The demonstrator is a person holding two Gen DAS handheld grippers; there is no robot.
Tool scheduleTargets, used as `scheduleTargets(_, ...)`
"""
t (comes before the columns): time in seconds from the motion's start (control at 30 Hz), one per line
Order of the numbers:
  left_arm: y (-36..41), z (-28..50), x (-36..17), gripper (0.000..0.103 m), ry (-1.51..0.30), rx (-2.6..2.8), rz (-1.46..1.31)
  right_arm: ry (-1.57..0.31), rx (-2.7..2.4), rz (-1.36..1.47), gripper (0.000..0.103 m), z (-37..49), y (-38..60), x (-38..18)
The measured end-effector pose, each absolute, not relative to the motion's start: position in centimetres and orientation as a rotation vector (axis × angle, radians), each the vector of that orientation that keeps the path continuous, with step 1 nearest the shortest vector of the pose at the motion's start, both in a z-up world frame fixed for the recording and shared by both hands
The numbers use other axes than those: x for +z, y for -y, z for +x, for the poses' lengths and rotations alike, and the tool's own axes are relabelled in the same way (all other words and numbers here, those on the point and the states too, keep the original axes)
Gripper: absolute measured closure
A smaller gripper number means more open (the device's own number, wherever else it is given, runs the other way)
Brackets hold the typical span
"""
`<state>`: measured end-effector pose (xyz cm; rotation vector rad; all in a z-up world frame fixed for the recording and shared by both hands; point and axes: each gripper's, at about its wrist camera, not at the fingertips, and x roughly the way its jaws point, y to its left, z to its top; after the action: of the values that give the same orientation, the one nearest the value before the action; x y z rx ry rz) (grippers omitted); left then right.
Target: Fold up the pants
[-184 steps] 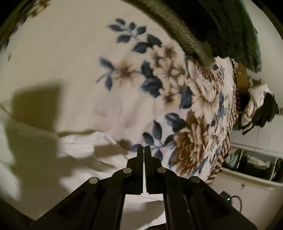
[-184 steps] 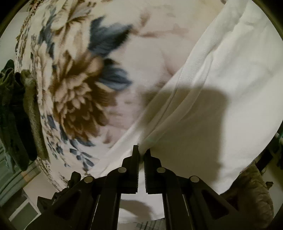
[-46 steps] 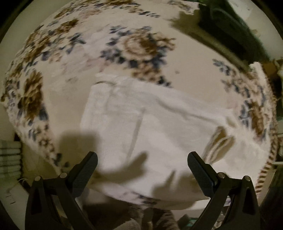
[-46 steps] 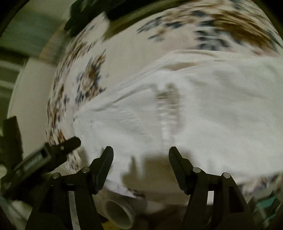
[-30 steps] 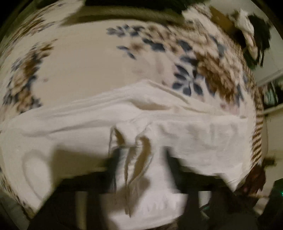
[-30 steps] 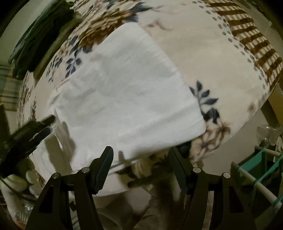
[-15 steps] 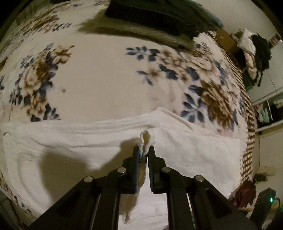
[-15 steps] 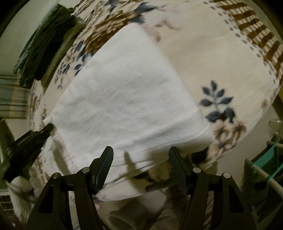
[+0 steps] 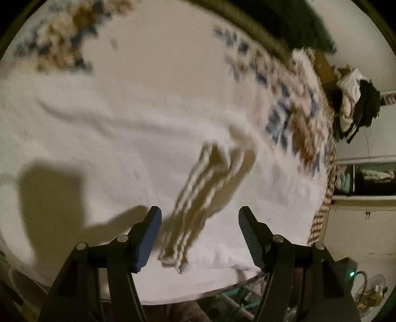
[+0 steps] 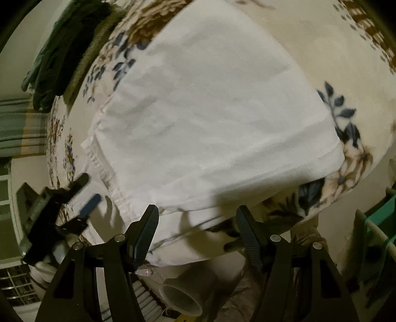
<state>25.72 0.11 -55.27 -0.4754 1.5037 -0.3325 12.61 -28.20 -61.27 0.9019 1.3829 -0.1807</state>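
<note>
White pants [image 9: 118,138] lie folded lengthwise across a floral blanket [image 9: 173,59]. A raised pleat of hem cloth [image 9: 208,188] lies on top just ahead of my left gripper [image 9: 199,237], which is open and empty above the near edge. In the right wrist view the pants [image 10: 210,111] form a flat white panel with a stitched hem [image 10: 104,168] at the left. My right gripper [image 10: 196,235] is open and empty over the near edge of the pants. The left gripper [image 10: 81,195] shows at the left there.
Dark green cloth [image 9: 284,22] lies at the far side of the bed, also in the right wrist view [image 10: 64,47]. A heap of clothes [image 9: 356,104] and shelves [image 9: 366,178] stand beyond the bed's right end. A white pipe [image 10: 188,294] and a teal rack [image 10: 376,223] sit below the edge.
My left gripper has opened and let go of the pinched fold of cloth, which now lies loose on the pants. The right gripper has stayed open and shifted slightly.
</note>
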Motion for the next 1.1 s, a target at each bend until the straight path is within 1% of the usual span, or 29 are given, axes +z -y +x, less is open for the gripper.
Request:
scheduleTargets(0.1, 2.3, 25.0, -57.2, 0.043, -1.539, -0.372, -0.412, -1.389, -0.193, 0.901, 0.035, 12.5, 28.7, -61.6)
scheduleTargets(0.13, 3.0, 24.7, -57.4, 0.059, -1.53, -0.382, -0.371, -1.392, -0.201, 0.898, 0.035, 12.5, 28.9, -61.6)
scheduleTargets(0.17, 3.6, 24.5, -57.5, 0.096, -1.526, -0.395, -0.344, -1.394, -0.203, 0.897, 0.035, 12.6, 29.1, -61.7)
scheduleTargets(0.27, 3.9, 23.6, -56.0, 0.097, -1.485, -0.413, -0.304, -1.398, -0.212, 0.893, 0.035, 12.8, 29.5, -61.8)
scheduleTargets(0.33, 3.1, 22.7, -54.1, 0.097, -1.451, -0.409, -0.34, -1.397, -0.211, 0.893, 0.035, 12.9, 30.0, -61.7)
scheduleTargets(0.4, 2.0, 21.7, -52.9, 0.097, -1.455, -0.387, -0.395, -1.399, -0.203, 0.89, 0.035, 13.0, 30.1, -61.6)
scheduleTargets(0.5, 1.0, 20.8, -53.2, 0.097, -1.497, -0.349, -0.461, -1.409, -0.193, 0.874, 0.035, 13.4, 30.2, -61.4)
scheduleTargets(0.6, 0.9, 21.0, -55.2, 0.097, -1.535, -0.311, -0.495, -1.43, -0.19, 0.849, 0.035, 13.9, 30.0, -61.3)
scheduleTargets(0.63, 0.9, 21.4, -56.0, 0.097, -1.548, -0.307, -0.501, -1.435, -0.191, 0.843, 0.035, 14.1, 29.9, -61.3)
scheduleTargets(0.7, 0.9, 22.0, -57.7, 0.092, -1.586, -0.295, -0.494, -1.443, -0.187, 0.82, 0.035, 14.5, 29.7, -61.0)
scheduleTargets(0.73, 1.1, 22.5, -58.2, 0.088, -1.604, -0.285, -0.49, -1.445, -0.189, 0.802, 0.035, 14.2, 29.8, -60.8)
scheduleTargets(0.77, 1.1, 22.8, -58.5, 0.086, -1.62, -0.28, -0.485, -1.451, -0.194, 0.78, 0.032, 14.3, 29.7, -60.6)
scheduleTargets(0.8, 1.1, 22.9, -58.2, 0.086, -1.618, -0.28, -0.476, -1.455, -0.198, 0.762, 0.025, 14.7, 29.2, -60.5)
scheduleTargets(0.83, 1.0, 22.9, -57.5, 0.083, -1.599, -0.272, -0.454, -1.46, -0.204, 0.725, 0.02, 15.0, 28.8, -60.2)
scheduleTargets(0.87, 0.8, 22.7, -56.4, 0.073, -1.561, -0.26, -0.417, -1.463, -0.215, 0.683, 0.011, 15.2, 28.5, -59.9)
scheduleTargets(0.9, 0.6, 22.5, -55.5, 0.064, -1.532, -0.249, -0.392, -1.458, -0.228, 0.629, 0.003, 15.6, 28.0, -59.5)
scheduleTargets(0.93, 0.3, 22.3, -54.7, 0.044, -1.503, -0.237, -0.373, -1.448, -0.246, 0.562, 0.001, 15.9, 27.4, -59.1)
scheduleTargets(0.97, -0.3, 21.9, -54.0, 0.031, -1.469, -0.224, -0.361, -1.444, -0.262, 0.508, 0.0, 16.2, 26.8, -58.8)
scheduleTargets(1.1, -4.3, 19.8, -52.1, 0.03, -1.361, -0.102, -0.414, -1.438, -0.289, 0.332, 0.0, 17.8, 24.4, -57.6)
